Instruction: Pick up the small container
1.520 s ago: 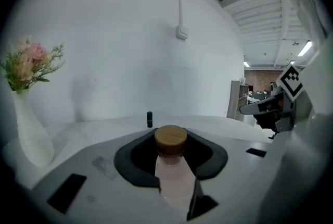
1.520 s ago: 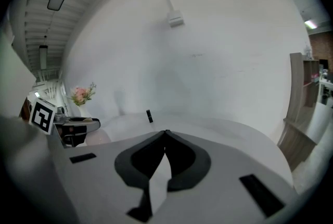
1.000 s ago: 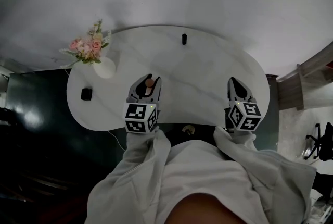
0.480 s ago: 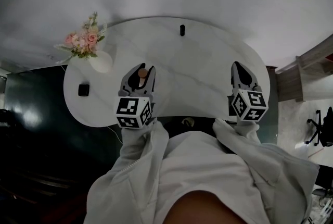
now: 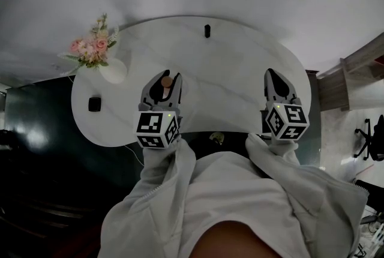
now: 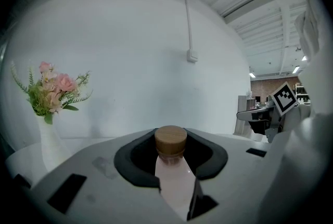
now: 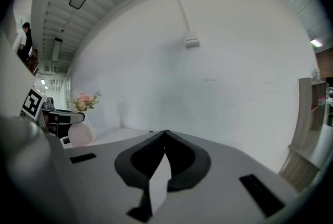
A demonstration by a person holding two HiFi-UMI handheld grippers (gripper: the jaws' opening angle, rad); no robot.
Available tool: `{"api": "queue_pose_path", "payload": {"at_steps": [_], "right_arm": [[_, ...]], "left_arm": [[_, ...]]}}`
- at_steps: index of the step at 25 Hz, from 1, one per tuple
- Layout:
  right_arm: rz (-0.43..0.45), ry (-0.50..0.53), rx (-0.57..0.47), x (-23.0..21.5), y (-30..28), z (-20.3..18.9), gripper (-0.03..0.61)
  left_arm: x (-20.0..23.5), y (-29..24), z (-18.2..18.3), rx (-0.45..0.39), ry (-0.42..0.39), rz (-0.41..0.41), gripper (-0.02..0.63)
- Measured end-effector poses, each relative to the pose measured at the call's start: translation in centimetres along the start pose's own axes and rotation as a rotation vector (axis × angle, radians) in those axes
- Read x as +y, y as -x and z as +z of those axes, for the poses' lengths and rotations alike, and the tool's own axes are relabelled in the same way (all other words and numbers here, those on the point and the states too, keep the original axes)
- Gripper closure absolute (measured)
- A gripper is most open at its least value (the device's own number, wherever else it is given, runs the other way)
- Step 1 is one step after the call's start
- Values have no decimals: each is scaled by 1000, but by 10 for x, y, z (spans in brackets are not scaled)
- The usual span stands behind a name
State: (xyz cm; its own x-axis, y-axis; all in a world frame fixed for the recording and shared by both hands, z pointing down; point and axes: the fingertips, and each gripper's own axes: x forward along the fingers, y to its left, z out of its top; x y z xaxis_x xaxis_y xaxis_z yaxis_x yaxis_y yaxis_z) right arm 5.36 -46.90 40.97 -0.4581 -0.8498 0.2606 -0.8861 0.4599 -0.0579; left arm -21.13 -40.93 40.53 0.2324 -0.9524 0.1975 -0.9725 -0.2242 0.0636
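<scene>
Right now my left claw (image 6: 170, 139) is clenched on the small container (image 6: 174, 176), apparently held clear of the bench (image 5: 240, 83); my right claw (image 7: 165, 134) is pressed shut, empty. That smooth bottle could slide out if I tilt or jolt.

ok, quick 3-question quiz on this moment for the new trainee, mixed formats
1. Multiple choice: what sits between the jaws of the left gripper? A) a spoon B) the small container with the wooden cap C) nothing
2. True or false: the right gripper has its jaws wide apart.
3. Fill in: in the head view, the flower vase stands at the ___ side of the table.

Key: 1 B. 2 False: its jaws are together with nothing between them. 3 left.
</scene>
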Motion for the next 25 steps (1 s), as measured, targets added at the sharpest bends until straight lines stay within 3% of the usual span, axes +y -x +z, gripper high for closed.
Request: {"api": "queue_pose_path", "payload": {"at_steps": [25], "right_arm": [[9, -2, 43, -2, 2, -11, 529]], "left_arm": [[-12, -11, -10, 21, 16, -12, 497]]}}
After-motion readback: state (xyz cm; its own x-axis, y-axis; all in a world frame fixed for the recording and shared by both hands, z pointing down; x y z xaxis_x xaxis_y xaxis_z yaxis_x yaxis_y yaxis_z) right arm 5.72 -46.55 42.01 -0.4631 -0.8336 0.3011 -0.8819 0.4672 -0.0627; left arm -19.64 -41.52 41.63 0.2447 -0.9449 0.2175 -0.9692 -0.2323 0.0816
